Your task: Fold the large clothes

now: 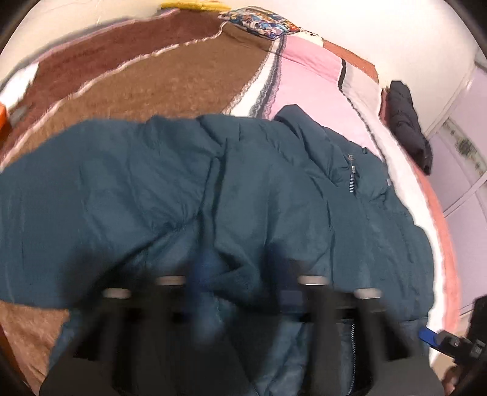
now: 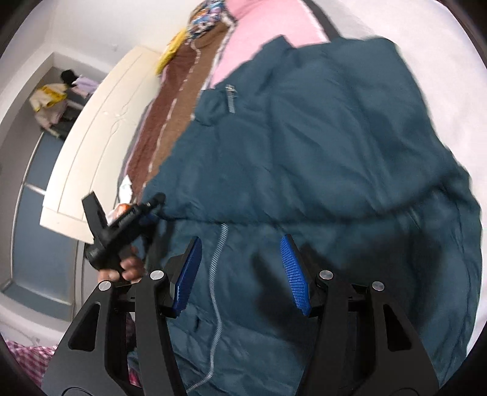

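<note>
A large teal padded jacket (image 1: 152, 189) lies spread over the bed, its zip (image 2: 217, 259) running toward me in the right wrist view. The left wrist view is blurred by motion. My left gripper (image 1: 243, 274) has a bunched fold of the jacket pressed between its blue pads. The right wrist view shows that same gripper (image 2: 146, 213) in a hand at the jacket's left edge. My right gripper (image 2: 242, 268) hovers open over the jacket beside the zip, nothing between its blue pads (image 2: 293, 271). Its tip (image 1: 429, 336) shows at the lower right of the left wrist view.
The bed carries a brown fuzzy blanket (image 1: 170, 82), a pink sheet (image 1: 310, 79) and a patterned pillow (image 1: 261, 21). A dark garment (image 1: 408, 121) lies at the bed's right edge. A cream board (image 2: 91, 134) stands beside the bed, with a clothes pile (image 2: 57, 100) beyond.
</note>
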